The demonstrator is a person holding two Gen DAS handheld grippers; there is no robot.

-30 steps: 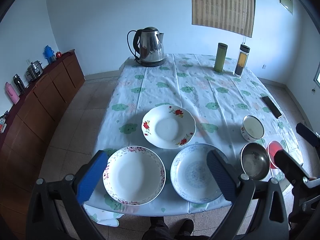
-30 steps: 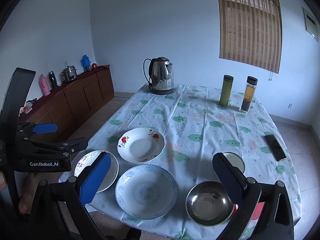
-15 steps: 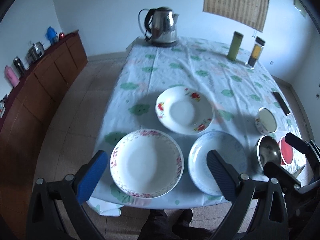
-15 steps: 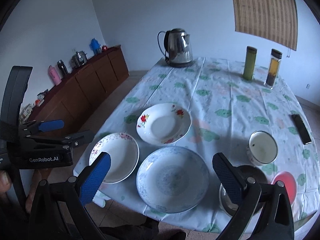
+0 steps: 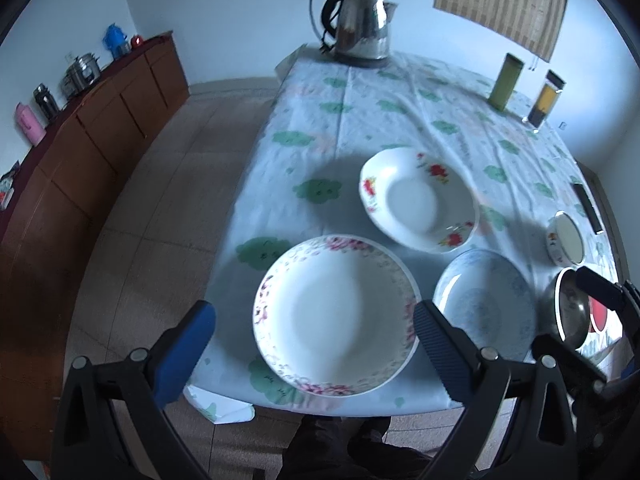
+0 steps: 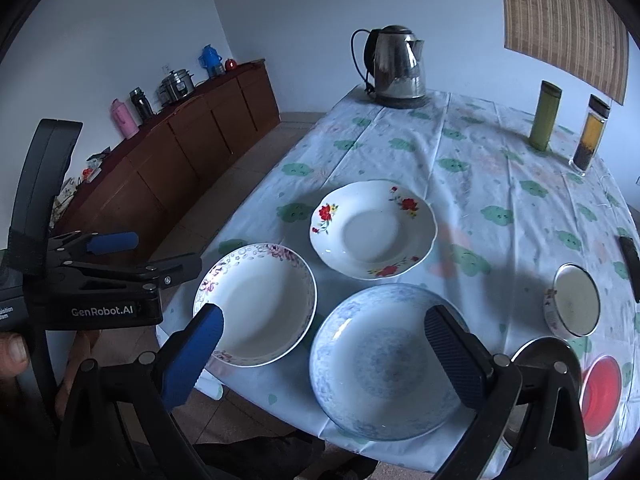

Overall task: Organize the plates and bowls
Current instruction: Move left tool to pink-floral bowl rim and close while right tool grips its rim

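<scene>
Both grippers have dropped closer to the near table edge since a second ago; plates now fill more of each view.

Left wrist view: left gripper [image 5: 314,330] hovers over the pink-rimmed plate [image 5: 336,314], fingers [image 5: 186,354] spread wide, one on each side of the plate, holding nothing. Red-flower plate [image 5: 418,200] sits behind it, blue-patterned plate [image 5: 486,304] just beside on the right. Further right: ceramic bowl [image 5: 566,238], then steel bowl [image 5: 570,314] near the table [image 5: 360,120] edge, partly hidden by the right gripper's black fingers. A bit of a red dish [image 5: 600,314] peeks out behind them. Kettle [image 5: 360,28] and two bottles at the far end. This view alone shows the person's dark-clad legs under the table edge.

Right wrist view: right gripper [image 6: 324,340] is above the blue-patterned plate [image 6: 386,362], fingers [image 6: 454,352] spread wide, empty. Pink-rimmed plate [image 6: 256,304] to the left, red-flower plate [image 6: 374,228] behind. Ceramic bowl [image 6: 576,300] is fully visible here; steel bowl [image 6: 548,354] mostly hidden behind the right finger. Red dish [image 6: 600,394] shows far more clearly than in the other view. Only this view shows the left gripper's body from the side, with a hand [image 6: 12,354] on it, plus the wooden sideboard [image 6: 180,152] with flasks on top.
</scene>
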